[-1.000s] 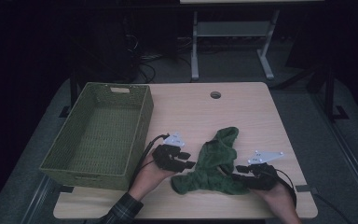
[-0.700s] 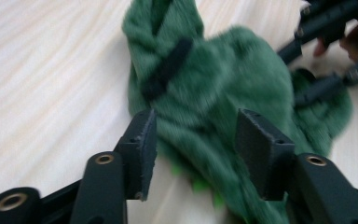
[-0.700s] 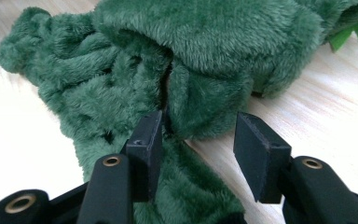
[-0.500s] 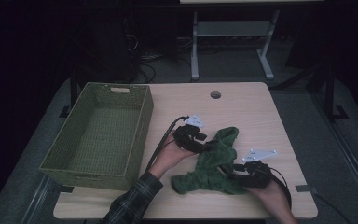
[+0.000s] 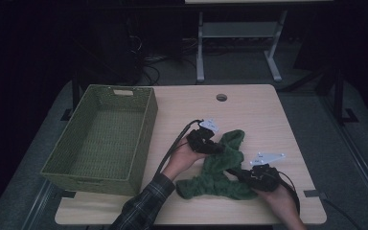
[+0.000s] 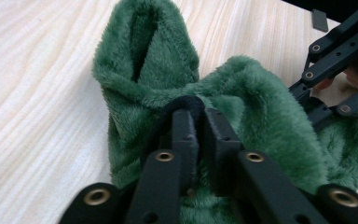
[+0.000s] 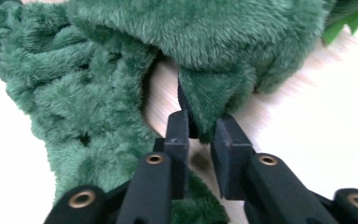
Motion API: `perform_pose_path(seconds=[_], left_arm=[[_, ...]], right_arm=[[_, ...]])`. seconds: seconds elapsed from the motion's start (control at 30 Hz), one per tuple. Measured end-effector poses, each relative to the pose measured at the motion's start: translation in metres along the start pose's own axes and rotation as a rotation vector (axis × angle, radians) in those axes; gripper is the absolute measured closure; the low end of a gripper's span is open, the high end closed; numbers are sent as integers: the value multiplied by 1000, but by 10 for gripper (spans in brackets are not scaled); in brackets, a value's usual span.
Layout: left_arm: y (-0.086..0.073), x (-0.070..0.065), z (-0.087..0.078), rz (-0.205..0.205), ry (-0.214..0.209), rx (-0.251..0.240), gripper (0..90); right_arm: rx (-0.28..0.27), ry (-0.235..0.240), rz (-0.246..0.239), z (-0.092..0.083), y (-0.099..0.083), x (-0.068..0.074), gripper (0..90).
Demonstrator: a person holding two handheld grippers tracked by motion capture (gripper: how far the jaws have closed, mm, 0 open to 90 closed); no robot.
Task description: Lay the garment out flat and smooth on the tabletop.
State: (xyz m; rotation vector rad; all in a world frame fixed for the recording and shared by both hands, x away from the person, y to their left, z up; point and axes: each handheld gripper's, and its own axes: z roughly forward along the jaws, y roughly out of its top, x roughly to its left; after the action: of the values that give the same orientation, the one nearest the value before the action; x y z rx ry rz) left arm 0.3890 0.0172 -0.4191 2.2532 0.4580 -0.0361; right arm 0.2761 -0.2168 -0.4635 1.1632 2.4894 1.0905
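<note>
L gripper jaws just closed, clamped on green plush garment; R gripper too, near desk's front edge. Lift both together, keep grip tight.

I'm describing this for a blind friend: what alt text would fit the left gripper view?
Two black jaws of the left gripper pinch a fold of fluffy green cloth with a dark trim, lying on a pale wooden table. The other gripper's black arms enter at upper right.

Left hand-held gripper has just clamped (jaws nearly touching); right hand-held gripper likewise closing.
</note>
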Motion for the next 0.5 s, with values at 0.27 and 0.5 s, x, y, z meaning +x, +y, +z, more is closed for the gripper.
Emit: perform_pose_path(seconds=[0.27, 0.5], left_arm=[[-3, -2, -27, -23, 35, -72, 860], [-13, -1, -46, -53, 52, -104, 860]], right_arm=[[-30, -41, 31, -6, -1, -9, 778], [-43, -67, 36, -2, 5, -19, 719]])
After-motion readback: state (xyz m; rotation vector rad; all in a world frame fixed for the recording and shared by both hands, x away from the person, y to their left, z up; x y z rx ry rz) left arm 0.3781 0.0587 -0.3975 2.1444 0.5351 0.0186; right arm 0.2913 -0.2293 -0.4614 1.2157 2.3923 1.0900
